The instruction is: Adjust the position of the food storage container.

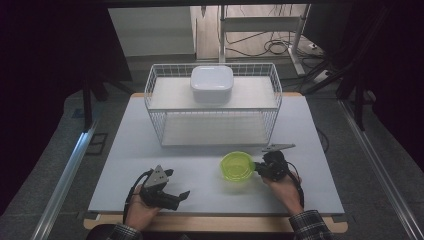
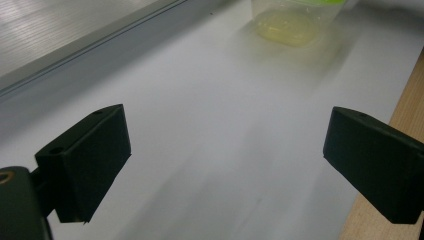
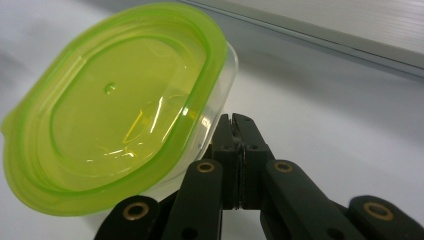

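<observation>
The green-lidded container (image 1: pixel 237 166) sat on the white table (image 1: pixel 150 150), just in front of the wire basket (image 1: pixel 160 95) and towards its right end. The right gripper (image 1: pixel 259 167) lay against the container's right side, its jaws pressed together; in the right gripper view (image 3: pixel 239 125) the closed tips met beside the clear wall under the lid's rim, and whether they pinched any of the rim could not be told. The left gripper (image 1: pixel 177 184) rested well in front of the basket's left end, jaws spread with nothing between them (image 2: pixel 227 150). A white lidded box (image 1: pixel 212 82) stood on the basket's upper shelf.
</observation>
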Demonstrator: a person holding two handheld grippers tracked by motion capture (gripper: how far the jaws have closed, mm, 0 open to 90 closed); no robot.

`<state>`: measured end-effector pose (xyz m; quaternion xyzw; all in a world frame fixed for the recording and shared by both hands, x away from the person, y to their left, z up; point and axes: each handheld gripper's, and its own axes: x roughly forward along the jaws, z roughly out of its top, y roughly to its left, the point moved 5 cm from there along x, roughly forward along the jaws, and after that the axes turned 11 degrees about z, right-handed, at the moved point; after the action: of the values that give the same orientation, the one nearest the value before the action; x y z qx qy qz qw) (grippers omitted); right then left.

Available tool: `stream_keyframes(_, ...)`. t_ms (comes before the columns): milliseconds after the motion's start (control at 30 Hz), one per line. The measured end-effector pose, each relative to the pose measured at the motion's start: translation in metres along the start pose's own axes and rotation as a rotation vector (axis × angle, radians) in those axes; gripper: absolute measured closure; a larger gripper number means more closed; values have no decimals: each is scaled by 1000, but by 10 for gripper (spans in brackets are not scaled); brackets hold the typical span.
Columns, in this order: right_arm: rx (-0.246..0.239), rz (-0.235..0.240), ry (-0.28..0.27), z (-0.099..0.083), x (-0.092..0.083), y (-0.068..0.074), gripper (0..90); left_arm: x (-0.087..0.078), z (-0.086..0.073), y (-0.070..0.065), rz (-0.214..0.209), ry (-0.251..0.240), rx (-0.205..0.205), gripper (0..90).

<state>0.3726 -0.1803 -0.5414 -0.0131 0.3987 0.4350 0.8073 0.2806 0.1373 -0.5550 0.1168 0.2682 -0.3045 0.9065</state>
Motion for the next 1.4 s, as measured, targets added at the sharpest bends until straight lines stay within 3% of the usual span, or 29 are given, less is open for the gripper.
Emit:
stream_keyframes(400, -31, 93, 22, 7, 32, 26, 889, 1, -1, -1, 2, 10, 8, 46)
stream_keyframes(900, -72, 139, 42, 22, 68, 43, 887, 2, -2, -2, -1, 18, 14, 46)
stream_keyframes(1133, -103, 89, 46, 23, 64, 39, 868, 1, -2, -1, 0, 20, 17, 46)
stream_keyframes(1400, -192, -4, 61, 21, 46, 36, 708, 0, -4, 1, -17, 49, 1, 41)
